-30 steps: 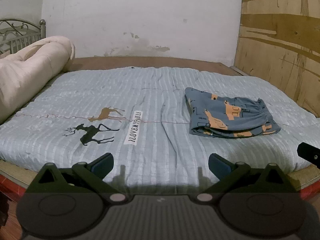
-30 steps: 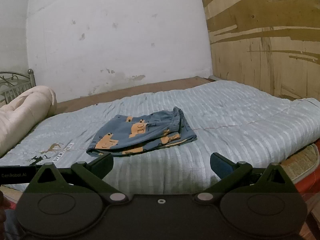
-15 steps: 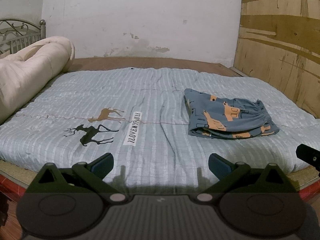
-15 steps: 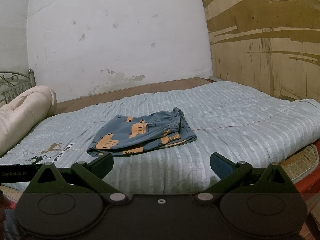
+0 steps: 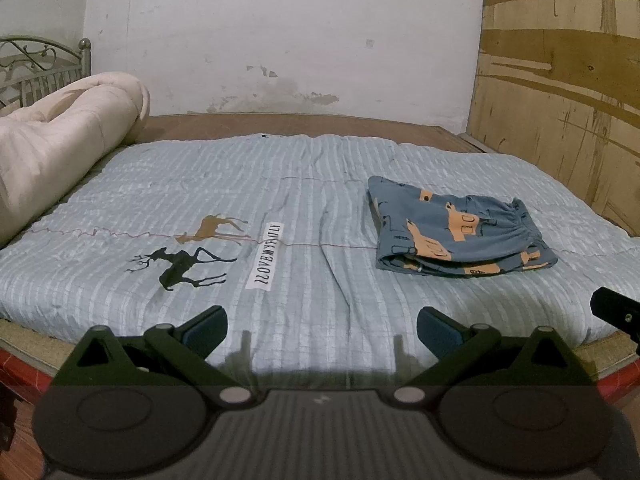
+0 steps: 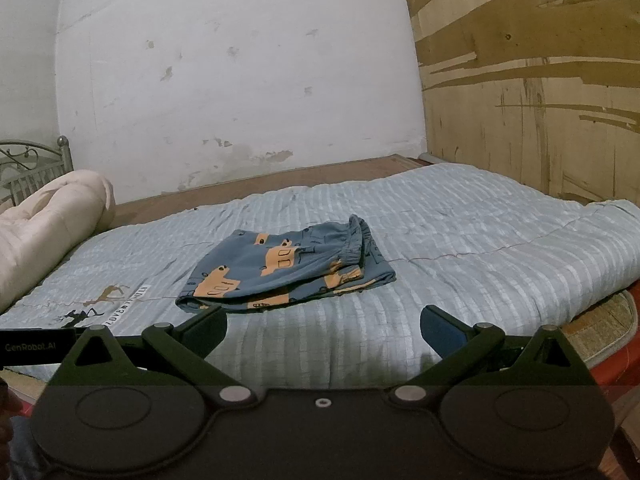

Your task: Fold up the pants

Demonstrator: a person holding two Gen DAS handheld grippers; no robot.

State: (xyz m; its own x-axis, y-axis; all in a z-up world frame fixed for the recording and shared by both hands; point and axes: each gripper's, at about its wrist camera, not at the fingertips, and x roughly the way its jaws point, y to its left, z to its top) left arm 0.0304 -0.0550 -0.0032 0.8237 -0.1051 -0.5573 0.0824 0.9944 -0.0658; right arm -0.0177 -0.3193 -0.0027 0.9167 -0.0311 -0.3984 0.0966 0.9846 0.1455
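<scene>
pants point(image 5: 460, 232) sit folded in a neat blue stack on the pale striped quilt point(image 5: 280, 200), right of the deer print | left gripper point(image 5: 322, 326) spread wide, nothing in it | right gripper point(image 6: 324, 326) same deal, gaping and empty, well short of the pants

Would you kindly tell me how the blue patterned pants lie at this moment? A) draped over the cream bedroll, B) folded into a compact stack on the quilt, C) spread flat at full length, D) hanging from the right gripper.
B: the pants sit folded in layers on the striped quilt, apart from both open grippers.
</scene>
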